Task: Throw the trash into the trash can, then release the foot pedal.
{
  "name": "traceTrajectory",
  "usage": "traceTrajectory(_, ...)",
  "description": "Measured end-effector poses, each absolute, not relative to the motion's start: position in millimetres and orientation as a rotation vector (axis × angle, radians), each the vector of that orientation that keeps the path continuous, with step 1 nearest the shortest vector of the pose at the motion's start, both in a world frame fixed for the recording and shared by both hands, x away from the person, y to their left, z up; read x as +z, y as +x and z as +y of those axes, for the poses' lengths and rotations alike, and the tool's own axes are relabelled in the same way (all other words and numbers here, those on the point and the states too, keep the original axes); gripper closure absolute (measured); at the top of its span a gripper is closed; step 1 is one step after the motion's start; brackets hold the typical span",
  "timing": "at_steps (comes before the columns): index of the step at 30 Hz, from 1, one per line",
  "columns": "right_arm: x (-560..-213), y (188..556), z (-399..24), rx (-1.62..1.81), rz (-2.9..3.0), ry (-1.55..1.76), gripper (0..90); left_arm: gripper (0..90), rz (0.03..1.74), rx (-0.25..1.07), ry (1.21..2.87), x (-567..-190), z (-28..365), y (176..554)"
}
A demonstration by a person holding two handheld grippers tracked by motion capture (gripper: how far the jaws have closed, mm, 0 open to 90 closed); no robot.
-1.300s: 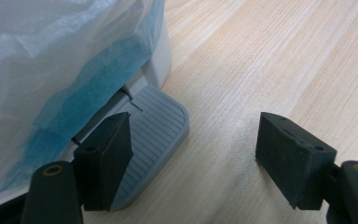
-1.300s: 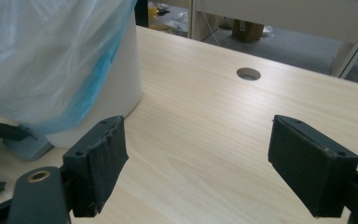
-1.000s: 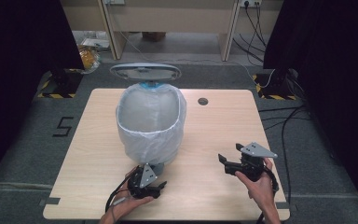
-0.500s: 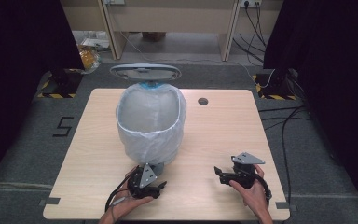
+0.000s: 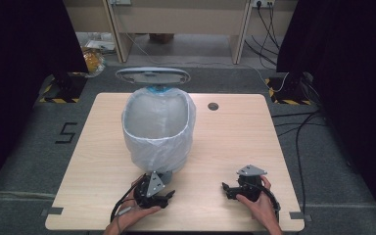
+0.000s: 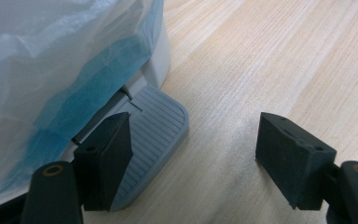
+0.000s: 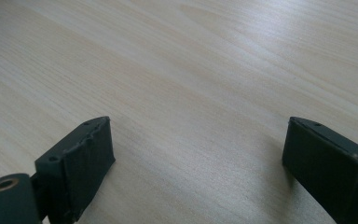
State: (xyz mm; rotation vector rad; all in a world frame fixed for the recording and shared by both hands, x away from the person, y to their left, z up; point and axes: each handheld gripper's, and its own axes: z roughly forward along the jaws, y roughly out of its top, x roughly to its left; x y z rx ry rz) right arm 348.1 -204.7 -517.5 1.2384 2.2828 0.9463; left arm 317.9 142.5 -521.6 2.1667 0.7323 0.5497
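The right gripper (image 5: 230, 188) is sinking toward the table (image 5: 235, 142), its jaws just spreading wide and empty. The left gripper (image 5: 164, 198) is sitting open astride the pedal (image 6: 156, 126) of the lined bin (image 5: 159, 127), whose lid (image 5: 152, 76) is standing raised, suggesting bagging is finishing

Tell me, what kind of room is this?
Probably a lab recording bay: a lone wooden table on grey carpet, dark curtains on both sides, cables and hazard-striped stand feet around it.
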Motion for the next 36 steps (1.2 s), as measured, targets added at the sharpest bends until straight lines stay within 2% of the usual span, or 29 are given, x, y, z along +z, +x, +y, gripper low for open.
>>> traceTrajectory(36, -517.9, 347.2, -205.2, 0.952, 2.294, 1.221, 7.9, 26.3, 0.730, 0.555, 2.165, -521.8, 142.4, 318.1)
